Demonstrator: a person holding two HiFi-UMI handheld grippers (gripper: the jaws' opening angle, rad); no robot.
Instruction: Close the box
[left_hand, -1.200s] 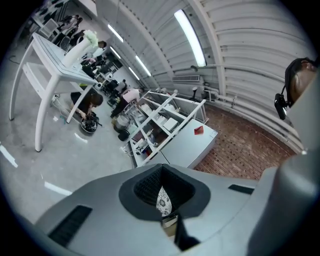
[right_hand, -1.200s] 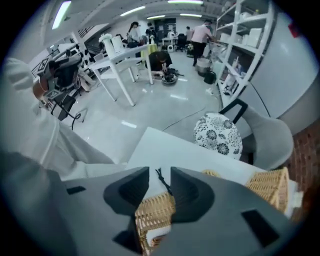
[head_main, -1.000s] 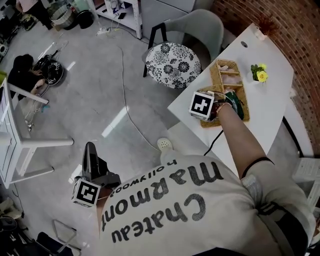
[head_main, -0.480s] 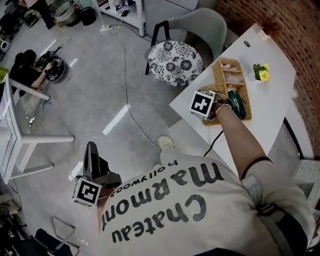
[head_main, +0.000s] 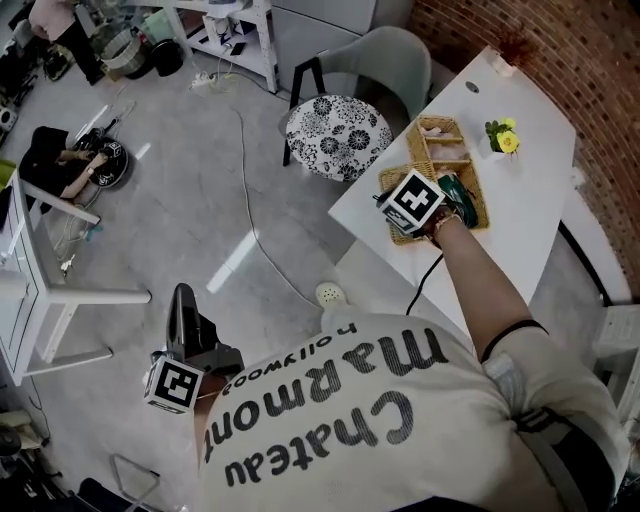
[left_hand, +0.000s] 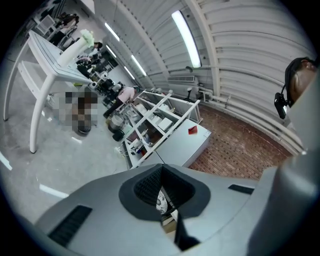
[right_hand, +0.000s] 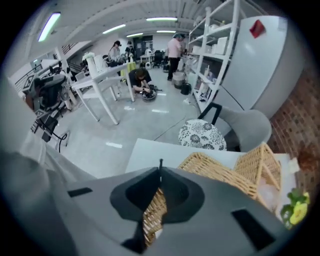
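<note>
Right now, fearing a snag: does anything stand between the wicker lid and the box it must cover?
Nothing visible does. The right gripper has just been closing its jaws on the lid; the yellow flower stands outside the box.

The box (right_hand: 220, 172) is rough woven wicker; the counter (head_main: 535, 200) smooth matt white; the floor (head_main: 180, 210) glossy grey; the wall (head_main: 610, 110) rough brick.
</note>
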